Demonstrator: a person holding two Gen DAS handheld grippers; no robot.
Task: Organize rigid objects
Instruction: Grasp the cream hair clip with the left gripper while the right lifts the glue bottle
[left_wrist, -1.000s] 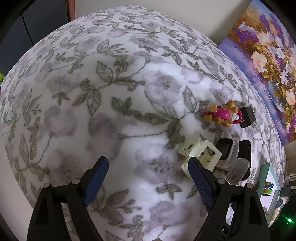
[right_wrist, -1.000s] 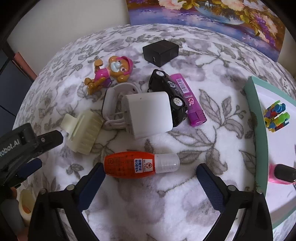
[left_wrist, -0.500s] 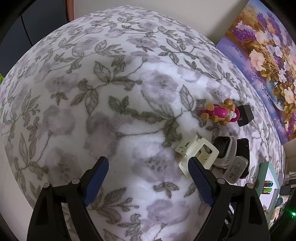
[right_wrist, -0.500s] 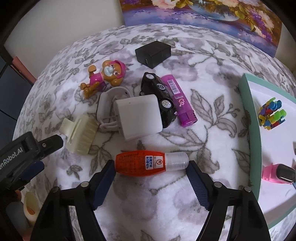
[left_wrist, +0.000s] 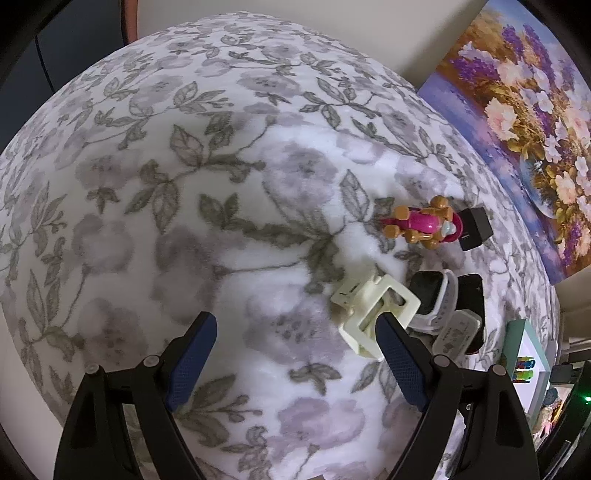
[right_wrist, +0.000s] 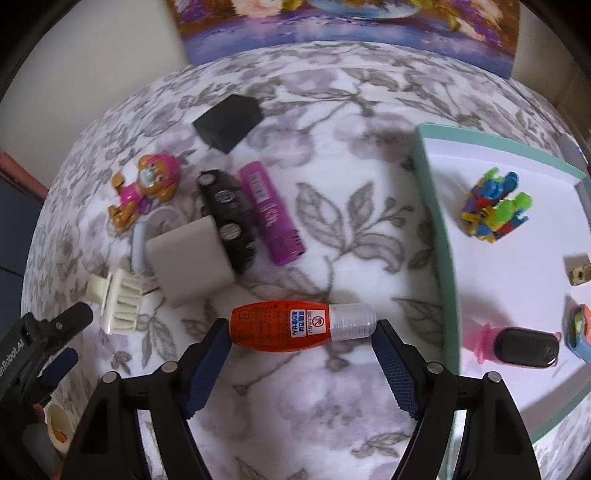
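Right gripper (right_wrist: 299, 328): jaws have just been closing and now bear on the orange glue bottle (right_wrist: 280, 326) end to end, one pad on the orange base, the other on the clear cap. The bottle is at the near middle of the floral blanket (right_wrist: 351, 192), just left of the teal-rimmed tray (right_wrist: 439, 240); I cannot tell whether it has left the fabric. Risk, in my judgement: both ends are rounded, so the bottle may pivot or shoot out of the pads. Pressure along its length could also loosen the cap, and a low carry could clip the tray's rim. Left gripper (left_wrist: 295, 325): jaws wide apart, nothing between them, over bare blanket. Its right finger is close by the cream hair claw (right_wrist: 120, 302), so any drift may knock the claw. Count on the blanket, near to far:
- one glue bottle
- one hair claw
- one white square block (right_wrist: 188, 266) with a pale loop behind it
- one black toy car (right_wrist: 229, 218)
- one purple tube (right_wrist: 271, 214)
- one pup figure (right_wrist: 147, 188)
- one black box (right_wrist: 229, 122)

Count in the tray, near to far:
- one pink watch (right_wrist: 517, 345)
- one blue watch (right_wrist: 578, 330), partly cut off
- one small brass-coloured piece (right_wrist: 578, 273)
- one cluster of coloured toy blocks (right_wrist: 493, 205)
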